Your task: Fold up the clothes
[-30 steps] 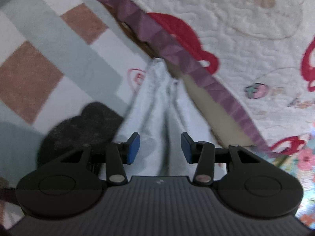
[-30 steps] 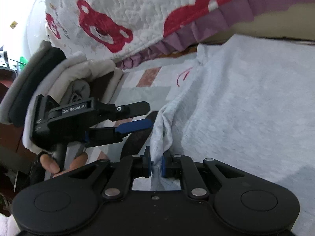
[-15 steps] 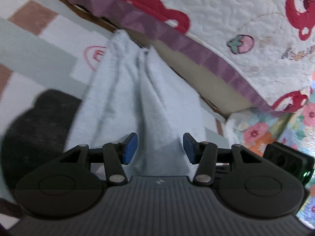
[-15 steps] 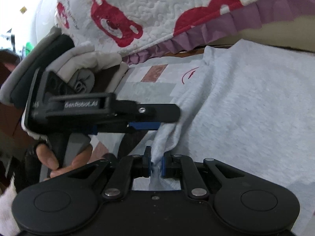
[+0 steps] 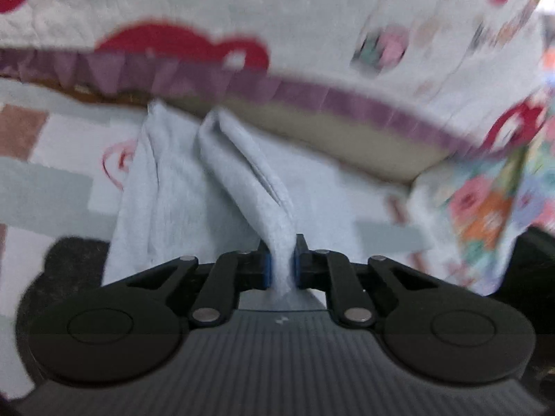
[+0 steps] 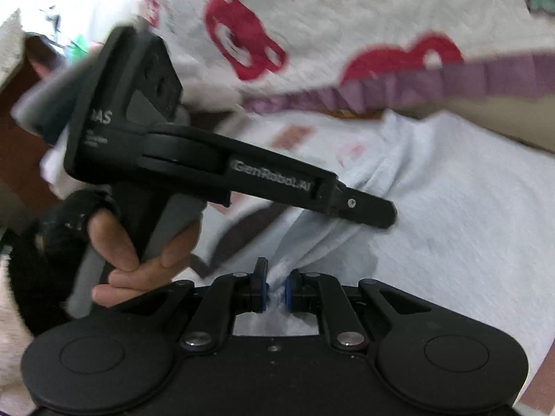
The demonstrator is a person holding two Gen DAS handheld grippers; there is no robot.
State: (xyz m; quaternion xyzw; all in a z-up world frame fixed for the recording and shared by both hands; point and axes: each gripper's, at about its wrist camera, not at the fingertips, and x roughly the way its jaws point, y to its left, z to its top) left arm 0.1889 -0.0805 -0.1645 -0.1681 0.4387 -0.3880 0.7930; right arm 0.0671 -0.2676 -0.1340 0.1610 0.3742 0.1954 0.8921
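Blur smears both views. Left gripper (image 5: 281, 267) is closing, its blue pads pinching a ridge of the pale grey garment (image 5: 194, 187) lying on the checked mat (image 5: 45, 180). Right gripper (image 6: 275, 289) clenches another bunched fold; the garment's far edge hides under the quilt (image 6: 347, 17).

Soft matt cloth garment (image 5: 222, 187), quilted blanket (image 5: 312, 17)

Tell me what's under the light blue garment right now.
The checked mat shows around the light blue garment, with a dark patch at its near edge. Whatever lies beneath its middle is covered.
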